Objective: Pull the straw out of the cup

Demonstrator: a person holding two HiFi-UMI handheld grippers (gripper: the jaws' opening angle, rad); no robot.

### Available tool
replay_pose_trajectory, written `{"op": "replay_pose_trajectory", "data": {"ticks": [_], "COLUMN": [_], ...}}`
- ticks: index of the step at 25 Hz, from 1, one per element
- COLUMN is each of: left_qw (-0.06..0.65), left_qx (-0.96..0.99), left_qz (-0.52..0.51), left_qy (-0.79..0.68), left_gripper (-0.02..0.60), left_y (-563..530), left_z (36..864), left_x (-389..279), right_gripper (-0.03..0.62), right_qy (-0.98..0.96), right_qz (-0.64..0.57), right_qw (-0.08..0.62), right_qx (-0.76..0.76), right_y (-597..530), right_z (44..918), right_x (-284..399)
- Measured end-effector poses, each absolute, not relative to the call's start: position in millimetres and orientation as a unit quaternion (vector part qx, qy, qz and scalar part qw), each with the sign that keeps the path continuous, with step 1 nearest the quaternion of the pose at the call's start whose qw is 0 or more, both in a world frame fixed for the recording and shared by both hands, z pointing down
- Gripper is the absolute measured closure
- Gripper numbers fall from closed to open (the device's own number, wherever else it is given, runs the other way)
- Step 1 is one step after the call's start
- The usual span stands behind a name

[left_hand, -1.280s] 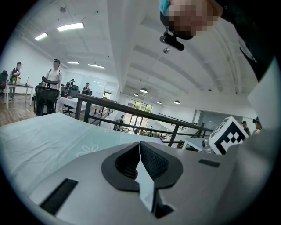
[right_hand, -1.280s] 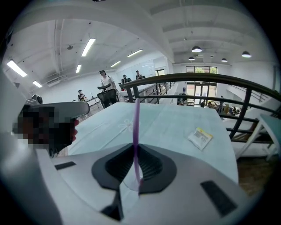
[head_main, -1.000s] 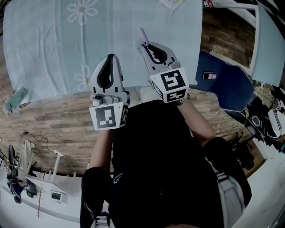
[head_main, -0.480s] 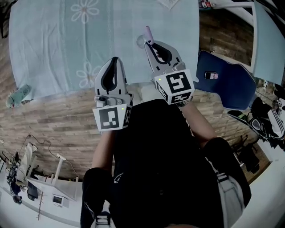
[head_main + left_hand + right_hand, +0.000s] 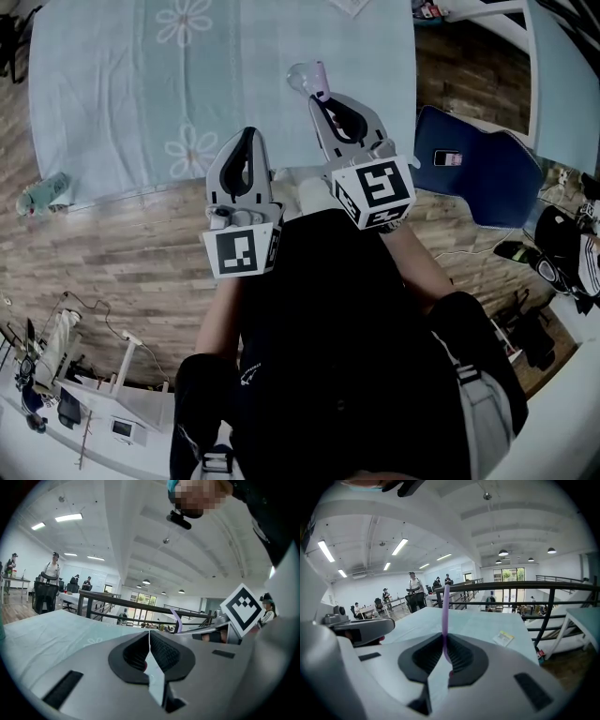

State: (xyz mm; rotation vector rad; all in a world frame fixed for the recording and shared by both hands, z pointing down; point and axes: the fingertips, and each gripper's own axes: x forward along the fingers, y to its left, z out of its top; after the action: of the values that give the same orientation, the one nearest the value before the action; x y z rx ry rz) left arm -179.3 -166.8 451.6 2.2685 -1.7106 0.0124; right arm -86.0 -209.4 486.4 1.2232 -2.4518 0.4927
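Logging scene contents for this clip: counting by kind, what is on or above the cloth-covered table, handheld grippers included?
Grippers: 2 (left gripper, right gripper)
Straw: 1 (purple straw, between the right gripper's jaws)
Cup: 1 (clear cup)
Card: 1 (small card near the far edge)
Total: 5
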Motion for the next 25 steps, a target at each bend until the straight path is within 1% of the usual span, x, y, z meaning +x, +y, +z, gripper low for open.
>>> {"op": "replay_pose_trajectory", "data": {"ticks": [4,8,11,13,21,25], "left_qw": [0.131,0.143,0.120,0.132,0.129,0.103], "left_qx": [0.793,0.785,0.788,0.784,0.779,0.785], "left_qz": [-0.019,-0.003,-0.028,-0.021,-0.026,-0.054], "left_qy": [-0.594,-0.603,-0.603,-0.606,-0.613,-0.609], "left_gripper": [0.563,0.563,0.563,0.563,0.563,0.563], "left_y": [-158,-147,-140,-134,-113,-107], "left_z": [441,441,430,432,427,406], "left_x": [-180,-184,-184,-185,-189,-190], "right_gripper": [0.556,0.556,0.557,0.559,0.559,0.559], "right_qy": [-0.868,-0.871,-0.877,-0.881,-0.891,-0.895], "right_qz": [0.170,0.166,0.167,0.164,0.145,0.138], "right_qw": [0.171,0.167,0.161,0.158,0.143,0.126], "right_qx": [0.434,0.430,0.421,0.416,0.406,0.405], "right_y": [-197,-184,-173,-166,-146,-136], "right_z": [478,471,464,460,440,424], "right_x": [-87,-89,-93,-96,-105,-105]}}
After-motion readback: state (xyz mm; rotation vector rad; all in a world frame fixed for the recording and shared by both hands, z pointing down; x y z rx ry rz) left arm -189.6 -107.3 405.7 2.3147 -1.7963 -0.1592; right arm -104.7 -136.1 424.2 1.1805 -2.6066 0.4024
